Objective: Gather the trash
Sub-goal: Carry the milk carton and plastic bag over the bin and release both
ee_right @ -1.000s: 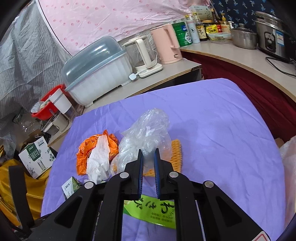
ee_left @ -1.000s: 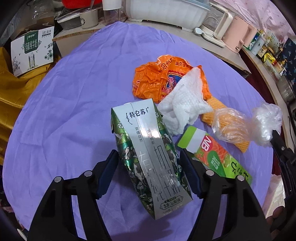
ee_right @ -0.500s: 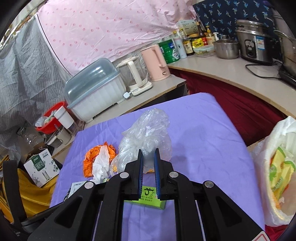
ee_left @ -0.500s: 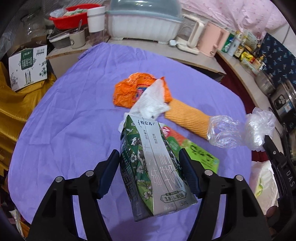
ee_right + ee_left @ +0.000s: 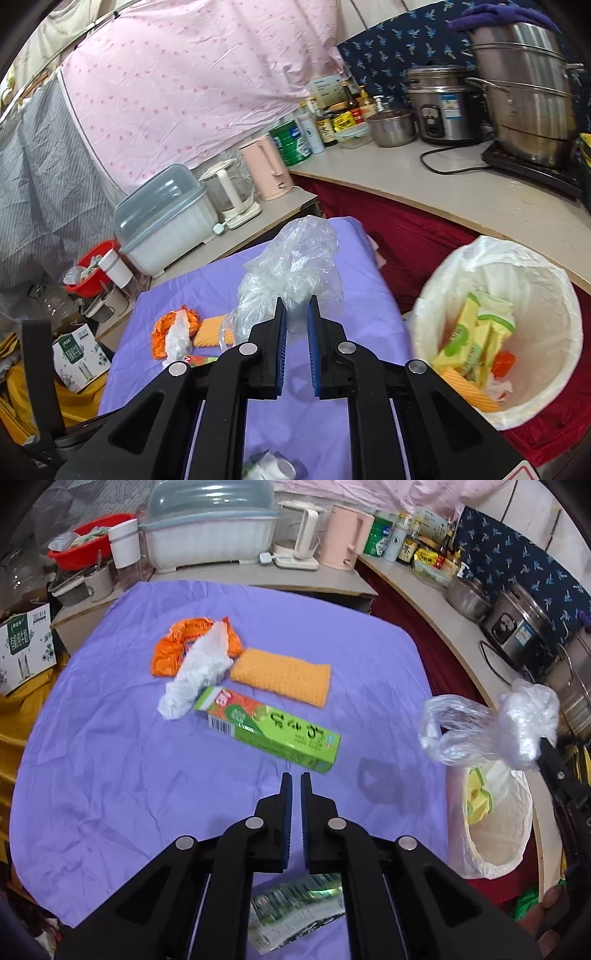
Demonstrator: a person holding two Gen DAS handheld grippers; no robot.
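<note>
Clear plastic bag [image 5: 295, 266]: feather-light, limp, slippery; right tool [image 5: 295, 314] pinches bunched middle, near bin [image 5: 546, 273]. Left tool [image 5: 294, 786] pressed together, empty.

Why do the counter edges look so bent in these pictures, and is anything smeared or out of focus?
Both wrist views use a fisheye lens, so the counter curves and corners go black. In the left wrist view the milk carton under the tongs is streaked with blur. In the right wrist view the bin liner edge is smeared; the clear bag stays fairly crisp.
</note>
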